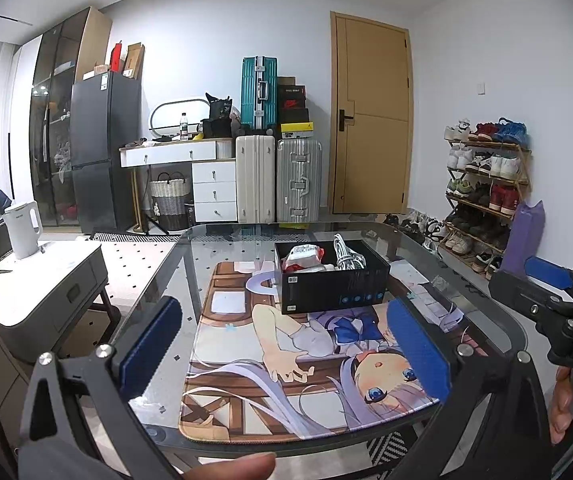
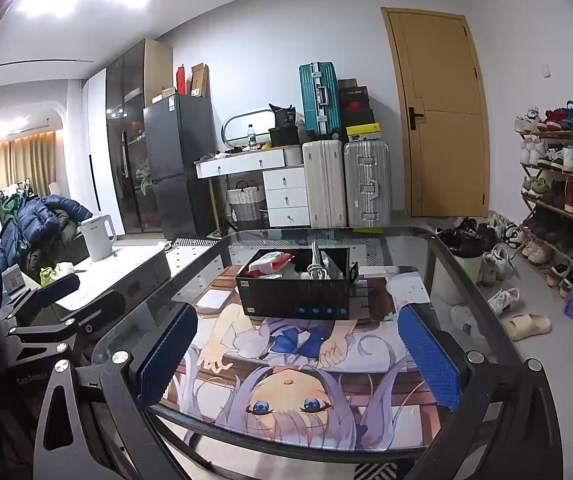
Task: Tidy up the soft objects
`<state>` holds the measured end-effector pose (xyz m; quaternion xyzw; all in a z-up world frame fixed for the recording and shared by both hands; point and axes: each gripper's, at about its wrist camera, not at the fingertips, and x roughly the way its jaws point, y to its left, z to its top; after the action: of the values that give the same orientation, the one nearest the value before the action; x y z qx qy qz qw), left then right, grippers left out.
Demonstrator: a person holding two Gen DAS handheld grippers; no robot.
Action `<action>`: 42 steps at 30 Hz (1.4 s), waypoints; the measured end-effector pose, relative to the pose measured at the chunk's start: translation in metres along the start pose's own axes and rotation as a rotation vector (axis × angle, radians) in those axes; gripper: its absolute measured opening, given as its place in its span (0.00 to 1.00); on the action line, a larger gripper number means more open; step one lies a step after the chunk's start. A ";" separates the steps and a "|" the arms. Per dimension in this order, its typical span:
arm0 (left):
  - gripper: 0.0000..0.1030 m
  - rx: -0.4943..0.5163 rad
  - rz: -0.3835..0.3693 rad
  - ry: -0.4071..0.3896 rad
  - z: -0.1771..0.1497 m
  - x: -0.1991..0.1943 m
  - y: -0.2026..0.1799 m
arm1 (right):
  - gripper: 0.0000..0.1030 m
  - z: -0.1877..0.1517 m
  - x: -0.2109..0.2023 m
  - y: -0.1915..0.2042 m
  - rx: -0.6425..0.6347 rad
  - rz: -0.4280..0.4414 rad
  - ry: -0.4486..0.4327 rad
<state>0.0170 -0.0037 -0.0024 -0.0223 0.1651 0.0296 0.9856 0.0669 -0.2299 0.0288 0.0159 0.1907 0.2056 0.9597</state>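
A black open box (image 1: 332, 286) stands on an anime-print mat (image 1: 270, 376) on a glass table (image 1: 498, 320). Inside it lie a red-and-white soft packet (image 1: 304, 258) and a coiled white cable (image 1: 346, 256). The box (image 2: 298, 292), packet (image 2: 270, 262) and cable (image 2: 318, 266) also show in the right wrist view. My left gripper (image 1: 286, 356) is open and empty above the mat's near part, short of the box. My right gripper (image 2: 298, 360) is open and empty, also short of the box. The right gripper shows at the right edge of the left wrist view (image 1: 546, 292).
A low white cabinet with a kettle (image 1: 24, 230) stands left of the table. A shoe rack (image 1: 486, 188) and a purple bag (image 1: 524, 240) are at the right. Suitcases (image 1: 278, 180) and a door (image 1: 372, 120) are behind. Slippers (image 2: 524, 326) lie on the floor.
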 end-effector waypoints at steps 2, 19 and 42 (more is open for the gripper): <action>1.00 -0.004 0.001 0.000 0.001 0.001 0.000 | 0.99 0.000 0.001 0.000 -0.001 -0.002 0.002; 1.00 -0.003 -0.005 0.006 0.003 0.002 0.000 | 0.99 -0.003 0.004 0.000 0.001 -0.002 0.022; 1.00 -0.005 -0.011 0.010 0.002 0.003 0.001 | 0.99 -0.004 0.004 -0.001 0.001 -0.002 0.022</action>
<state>0.0208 -0.0021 -0.0014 -0.0259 0.1700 0.0246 0.9848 0.0690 -0.2296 0.0233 0.0142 0.2012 0.2045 0.9578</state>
